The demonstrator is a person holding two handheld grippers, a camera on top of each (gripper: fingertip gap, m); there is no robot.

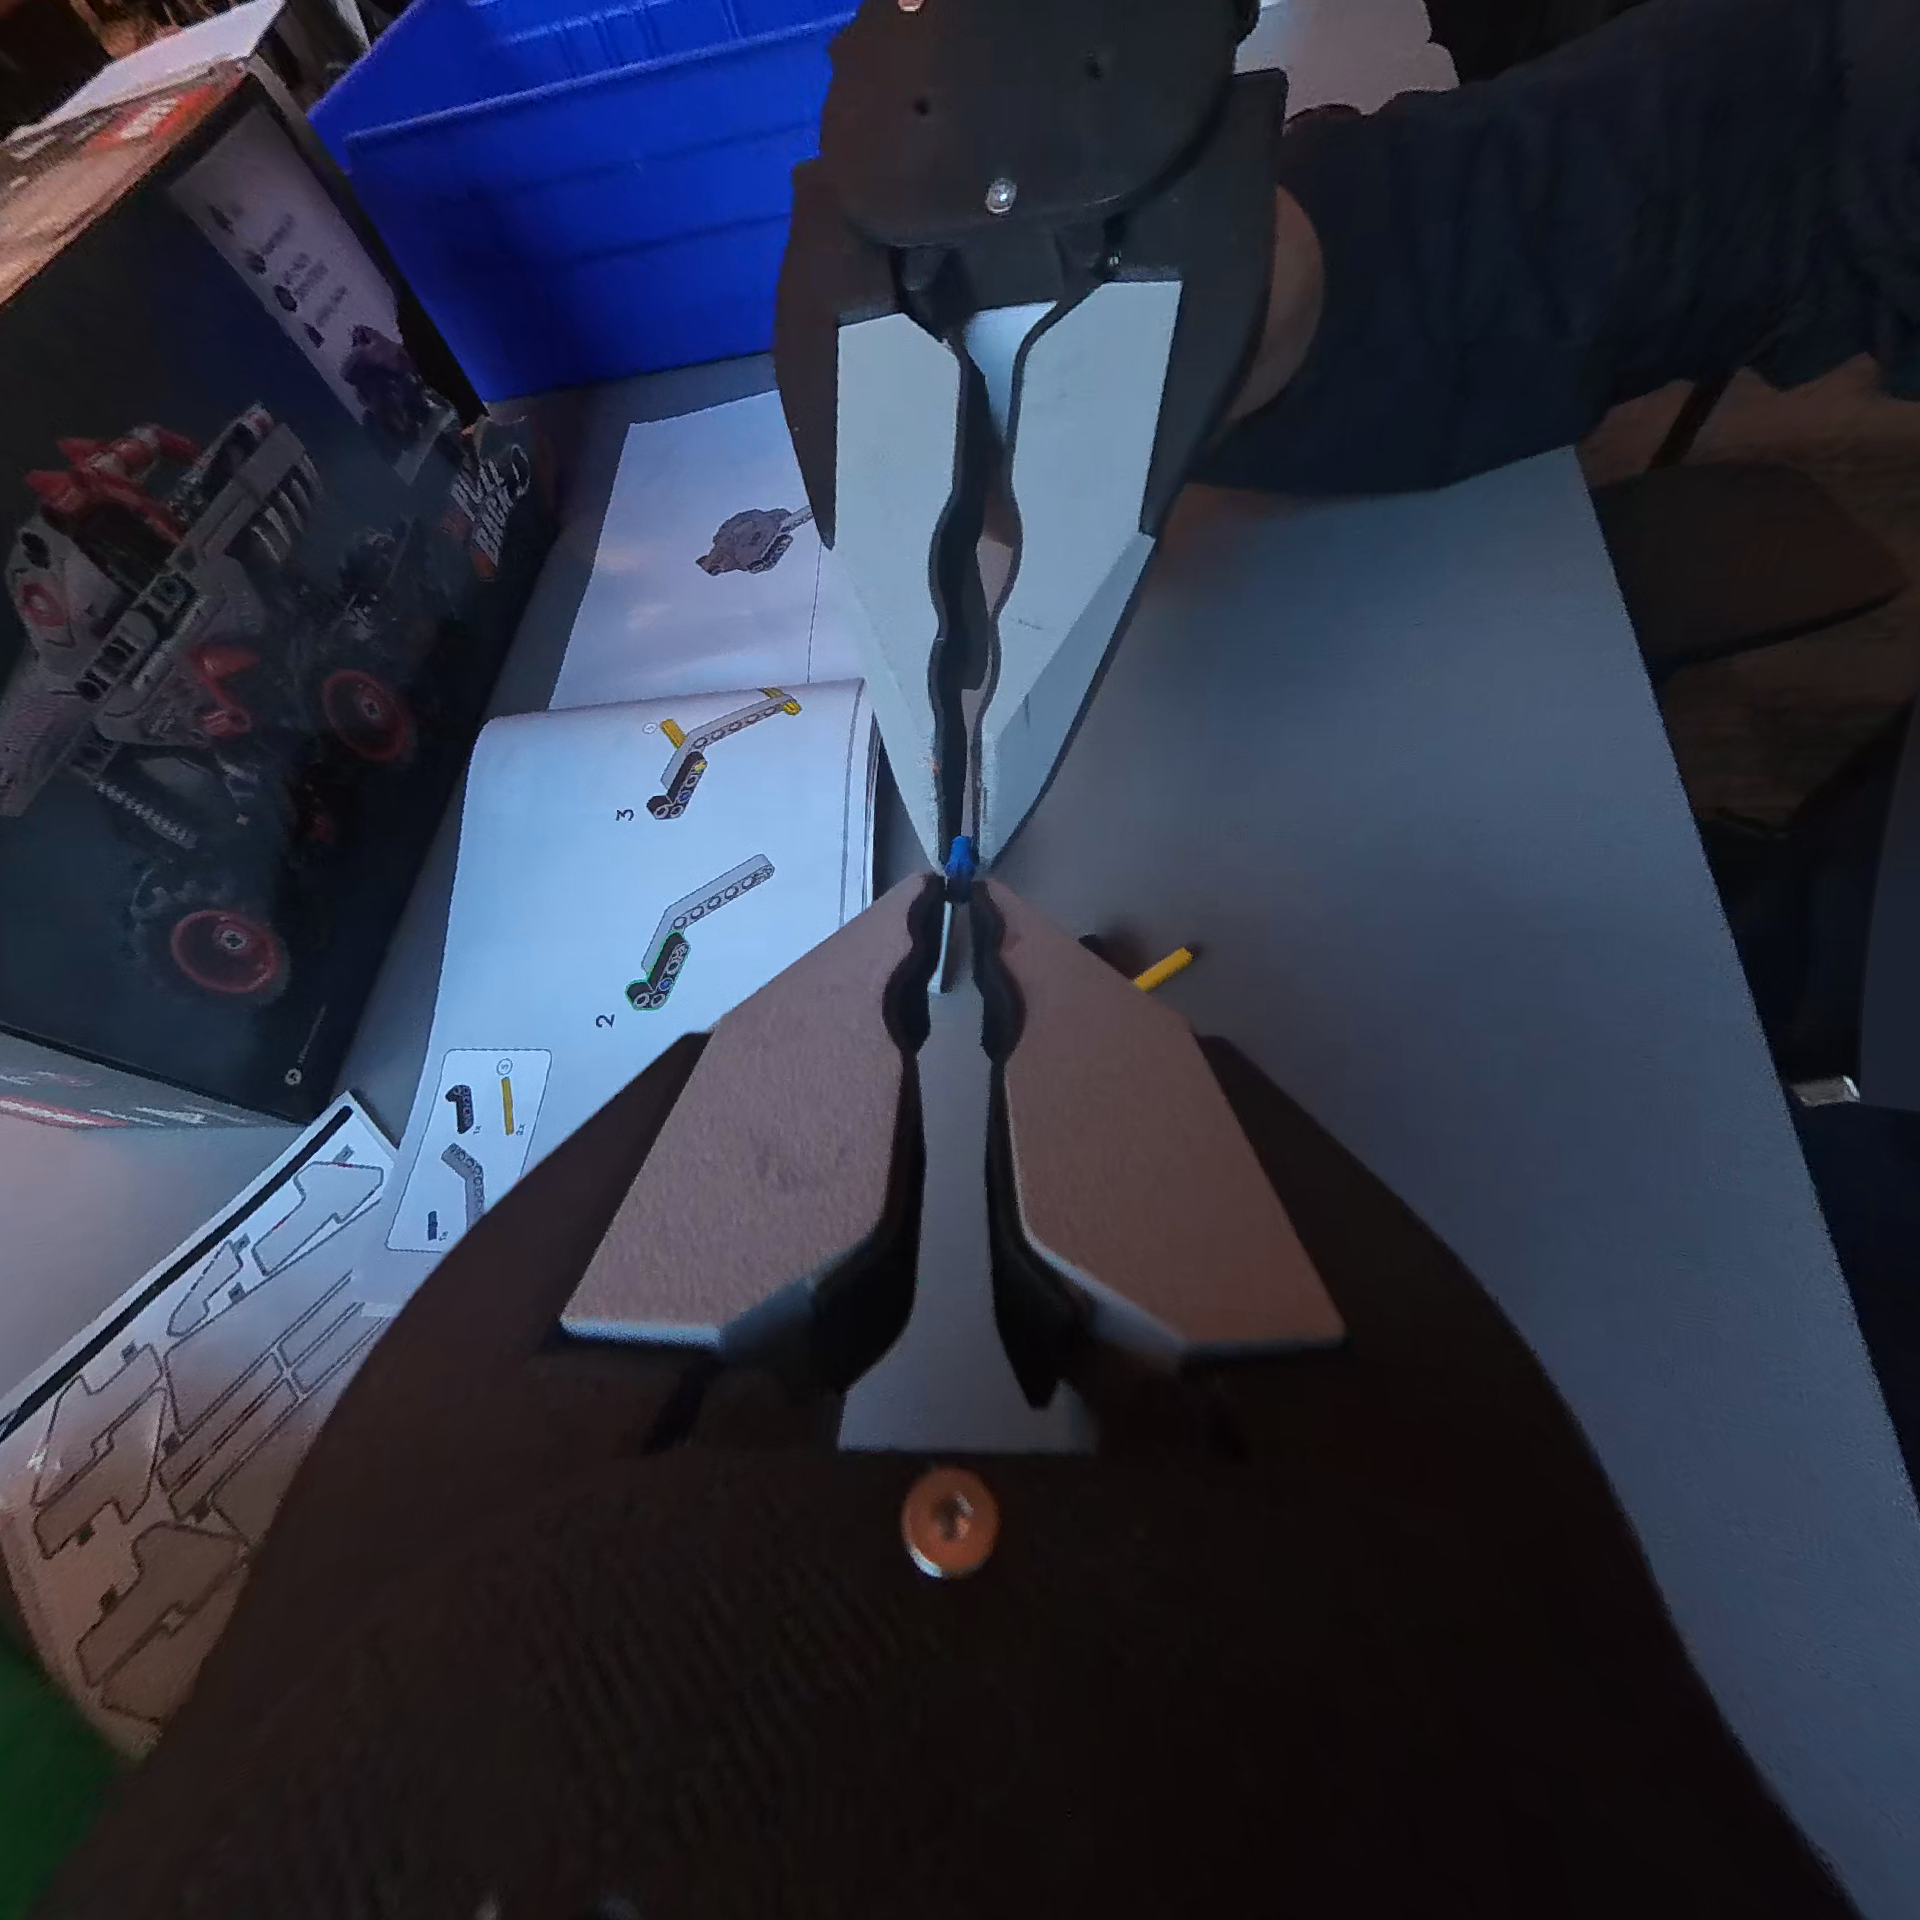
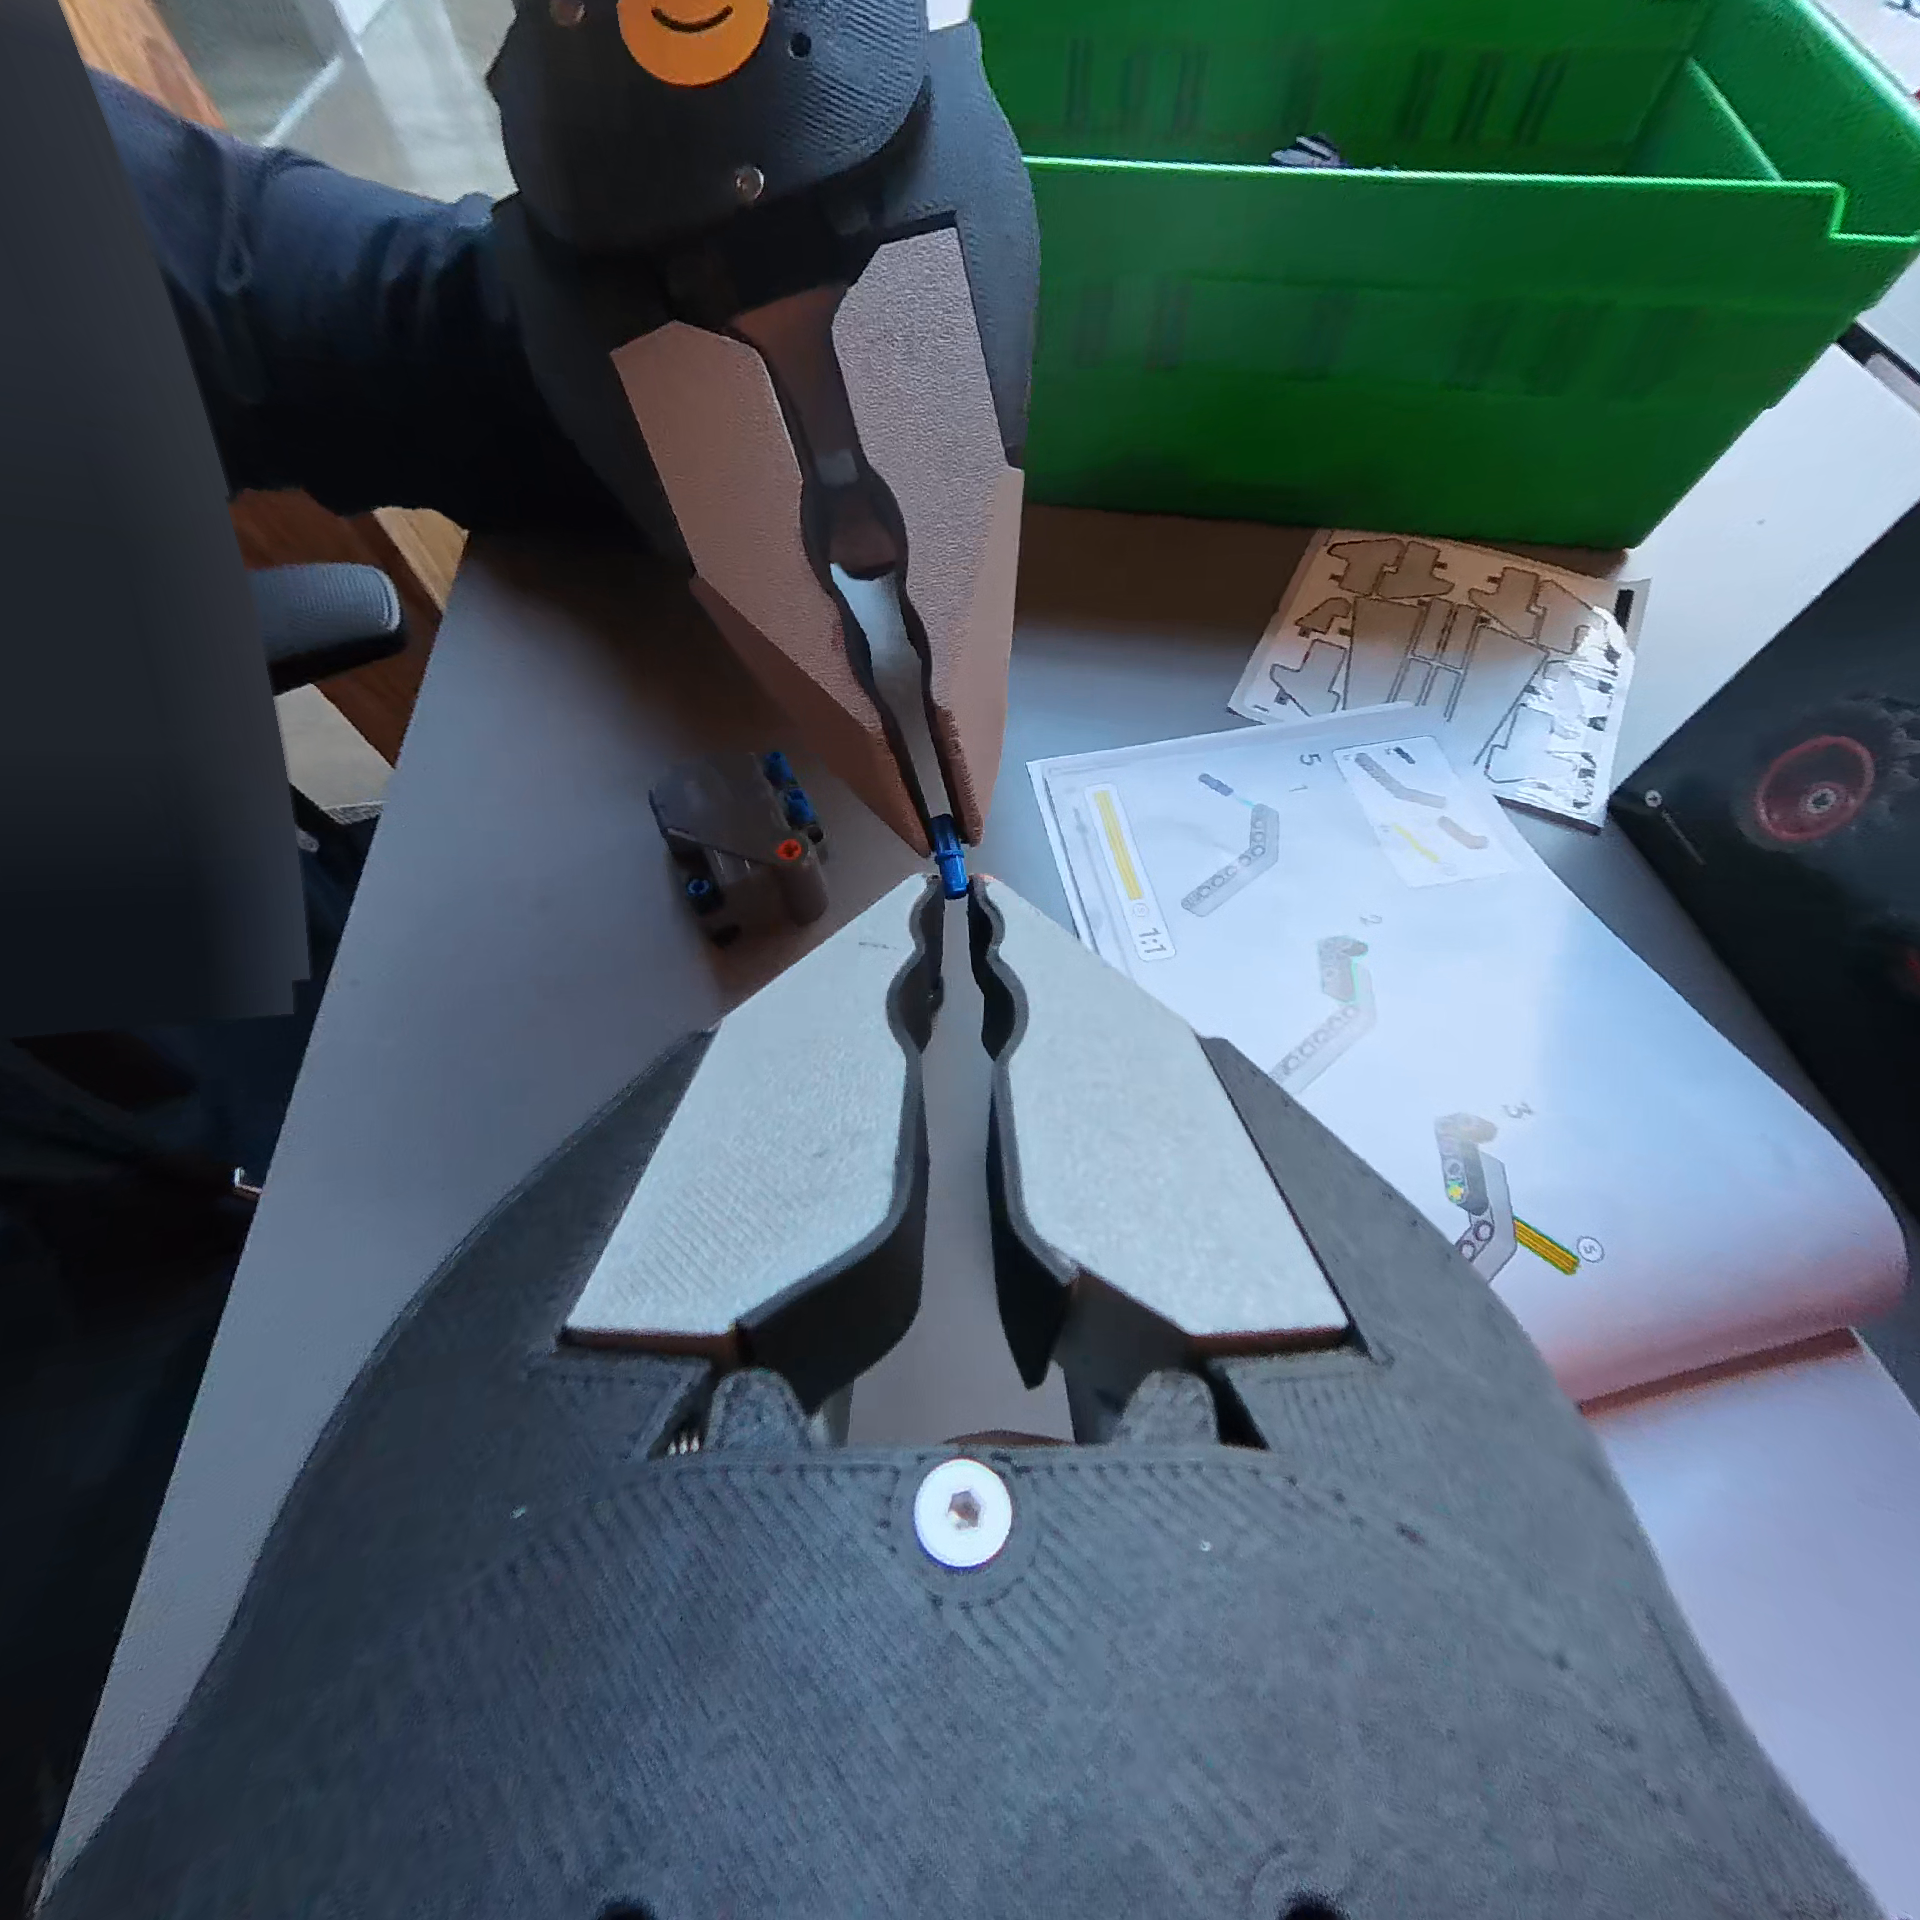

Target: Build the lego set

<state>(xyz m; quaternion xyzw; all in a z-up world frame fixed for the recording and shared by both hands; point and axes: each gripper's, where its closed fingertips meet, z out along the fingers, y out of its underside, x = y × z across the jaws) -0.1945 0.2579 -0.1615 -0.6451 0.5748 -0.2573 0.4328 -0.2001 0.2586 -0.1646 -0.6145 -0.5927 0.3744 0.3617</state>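
My two grippers meet tip to tip above the grey table (image 1: 1351, 935). My left gripper (image 1: 954, 896) is shut on a thin pale grey beam (image 1: 948, 951), seen edge-on between its fingers. My right gripper (image 2: 951, 899) is shut on a small blue pin (image 2: 948, 860), whose far end sits at the left gripper's tips (image 2: 943, 831). In the left wrist view the blue pin (image 1: 961, 857) shows at the tips of the right gripper (image 1: 961, 836), against the beam's end. Whether the pin is seated in the beam is hidden.
A dark grey block with blue pins (image 2: 738, 842) and a yellow axle (image 1: 1164, 966) lie on the table. The open instruction booklet (image 2: 1455, 1039), sticker sheet (image 2: 1455, 644), set box (image 1: 208, 623), blue bin (image 1: 582, 187) and green bin (image 2: 1403, 312) surround them. Less than 4 cm separates the two grippers' tips.
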